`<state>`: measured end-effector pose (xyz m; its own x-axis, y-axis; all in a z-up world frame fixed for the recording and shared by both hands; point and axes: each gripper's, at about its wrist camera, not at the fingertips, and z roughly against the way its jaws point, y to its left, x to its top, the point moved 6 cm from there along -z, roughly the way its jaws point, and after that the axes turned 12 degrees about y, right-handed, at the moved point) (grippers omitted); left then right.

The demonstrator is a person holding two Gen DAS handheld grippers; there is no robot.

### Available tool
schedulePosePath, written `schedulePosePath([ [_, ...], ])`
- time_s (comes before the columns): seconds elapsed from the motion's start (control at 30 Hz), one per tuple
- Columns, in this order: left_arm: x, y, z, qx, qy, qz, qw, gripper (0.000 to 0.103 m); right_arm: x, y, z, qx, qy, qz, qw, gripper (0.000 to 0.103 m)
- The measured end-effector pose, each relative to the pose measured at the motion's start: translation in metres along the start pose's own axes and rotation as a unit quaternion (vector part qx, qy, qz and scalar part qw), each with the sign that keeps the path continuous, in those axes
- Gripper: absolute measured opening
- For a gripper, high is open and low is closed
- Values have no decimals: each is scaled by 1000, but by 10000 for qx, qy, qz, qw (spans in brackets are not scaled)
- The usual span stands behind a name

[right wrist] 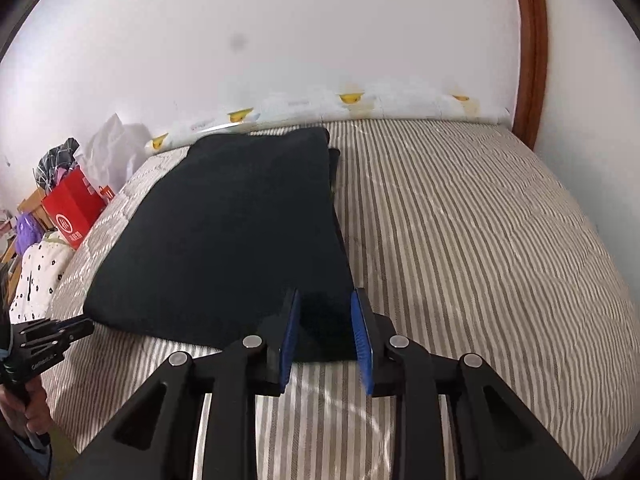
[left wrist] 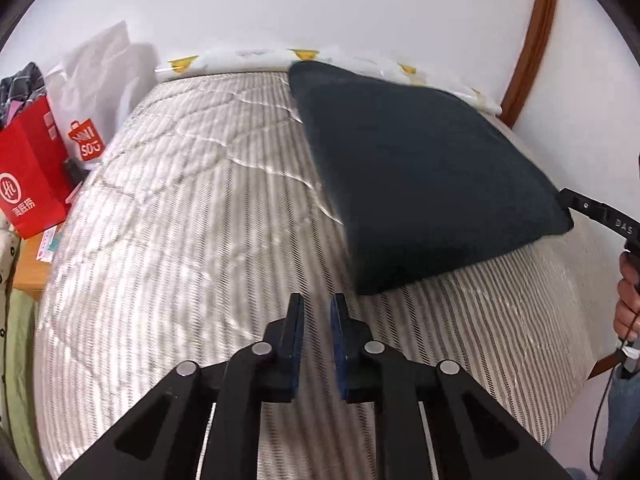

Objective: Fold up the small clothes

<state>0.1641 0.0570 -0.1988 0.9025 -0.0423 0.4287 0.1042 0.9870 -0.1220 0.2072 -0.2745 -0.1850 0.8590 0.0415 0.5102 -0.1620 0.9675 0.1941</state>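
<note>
left gripper (left wrist: 316, 304): nearest item, fingers narrowly parted, holding nothing, hovering over the striped mattress (left wrist: 180, 208) just short of the garment's near corner.
right gripper (right wrist: 325, 300): fingers spread wide, straddling the near edge of the dark garment (right wrist: 224, 224), not pinching it.
dark garment: folded flat, mid-bed, reaching toward the wall.
red bag (left wrist: 28, 176): beyond, off the bed's left side.
risk: a pinch on the top layer alone would probably peel the fold apart; dragging could bunch it.
views: only the right camera shows a second layer peeking out at the far corner; only the left shows the right gripper's tip touching the garment.
</note>
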Motion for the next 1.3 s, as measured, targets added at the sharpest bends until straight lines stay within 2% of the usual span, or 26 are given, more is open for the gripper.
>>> schedulePosePath([
  [0.03,4,5,1,-12,-2,44,10000,27,5,0,-1,-21,2,25,10000,27],
  [0.07,11,11,3,14,9,156,9999,42,14,1,-4,-59,17,56,10000,27],
  [0.13,27,17,3,-34,-29,245,9997,51,32,2,-10,-120,78,72,9999,28],
  [0.33,96,12,-8,-43,-158,74,9998,51,100,2,-40,-239,271,185,9992,33],
  [0.53,152,4,-46,104,-119,-144,9998,51,141,2,-82,-52,591,171,9981,34],
  [0.73,199,3,-70,133,-229,-164,9995,55,166,0,-112,-4,745,134,9971,35],
  [0.87,223,6,-87,342,-247,-139,9990,55,181,-2,-130,121,869,72,9961,37],
  [0.97,236,10,-99,233,-189,-5,9995,55,189,-1,-140,213,970,102,9950,37],
  [1.13,255,16,-109,374,-236,115,9990,55,202,1,-156,482,1056,2,9932,37],
  [1.23,258,18,-108,258,-237,225,9991,55,206,-1,-165,773,1189,-194,9897,37],
  [1.3,257,18,-108,185,-219,256,9993,55,207,-3,-167,970,1204,-304,9875,31],
])
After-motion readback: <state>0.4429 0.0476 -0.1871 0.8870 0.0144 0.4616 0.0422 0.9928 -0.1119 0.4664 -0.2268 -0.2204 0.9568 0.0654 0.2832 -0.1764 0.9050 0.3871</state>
